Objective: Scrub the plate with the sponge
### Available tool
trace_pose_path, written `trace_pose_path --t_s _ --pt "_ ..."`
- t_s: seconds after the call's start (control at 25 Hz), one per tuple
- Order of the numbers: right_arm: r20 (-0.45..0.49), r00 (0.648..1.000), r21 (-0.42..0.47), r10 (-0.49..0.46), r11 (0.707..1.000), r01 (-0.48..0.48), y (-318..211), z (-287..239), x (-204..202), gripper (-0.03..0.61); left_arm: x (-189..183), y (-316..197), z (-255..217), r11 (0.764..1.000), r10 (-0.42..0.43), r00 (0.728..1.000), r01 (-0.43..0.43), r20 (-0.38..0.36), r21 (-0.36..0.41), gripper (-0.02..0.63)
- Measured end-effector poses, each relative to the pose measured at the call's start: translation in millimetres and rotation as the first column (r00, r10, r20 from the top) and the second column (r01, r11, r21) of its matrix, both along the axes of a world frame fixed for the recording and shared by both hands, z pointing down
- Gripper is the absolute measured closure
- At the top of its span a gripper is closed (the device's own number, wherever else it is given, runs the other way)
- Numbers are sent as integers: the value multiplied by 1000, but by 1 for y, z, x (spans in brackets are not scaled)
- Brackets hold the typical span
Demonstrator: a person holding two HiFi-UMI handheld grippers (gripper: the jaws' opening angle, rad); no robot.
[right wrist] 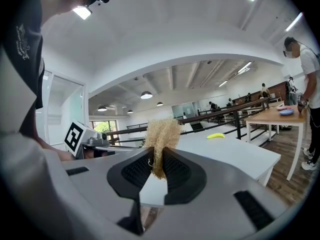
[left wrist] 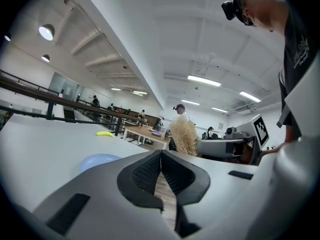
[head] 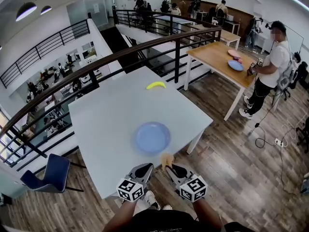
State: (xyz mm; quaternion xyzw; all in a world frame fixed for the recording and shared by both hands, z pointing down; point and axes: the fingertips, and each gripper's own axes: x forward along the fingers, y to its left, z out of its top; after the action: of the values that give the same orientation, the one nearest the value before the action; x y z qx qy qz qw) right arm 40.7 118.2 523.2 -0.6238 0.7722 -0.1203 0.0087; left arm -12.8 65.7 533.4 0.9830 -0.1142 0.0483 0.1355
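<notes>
Right gripper (right wrist: 159, 159) jaws clamped on straw-coloured fibrous sponge (right wrist: 161, 133), tuft standing above jaw tips; left gripper (left wrist: 161, 156) jaws pressed together, nothing between them; both grippers side by side at near edge of white surface (head: 106, 115); blue plate (head: 152, 137) flat on surface just beyond jaws; sponge by plate's near rim, contact unclear; yellow banana (head: 156, 85) near far edge, well apart from plate.

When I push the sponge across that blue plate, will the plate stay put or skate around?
Probably skates: the plate lies loose on a smooth white table, and nothing pins it. It looks shallow and light, so unlikely to tip. The fibrous sponge in the right hand-held gripper will likely flex.
</notes>
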Motion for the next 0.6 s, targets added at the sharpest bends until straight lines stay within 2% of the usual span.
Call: trace_pose_path --t_s 0.6 --pt "-3 1000 3 -24 1000 24 -86 -16 3 517 -1 -85 -13 999 -31 999 31 -22 -13 600"
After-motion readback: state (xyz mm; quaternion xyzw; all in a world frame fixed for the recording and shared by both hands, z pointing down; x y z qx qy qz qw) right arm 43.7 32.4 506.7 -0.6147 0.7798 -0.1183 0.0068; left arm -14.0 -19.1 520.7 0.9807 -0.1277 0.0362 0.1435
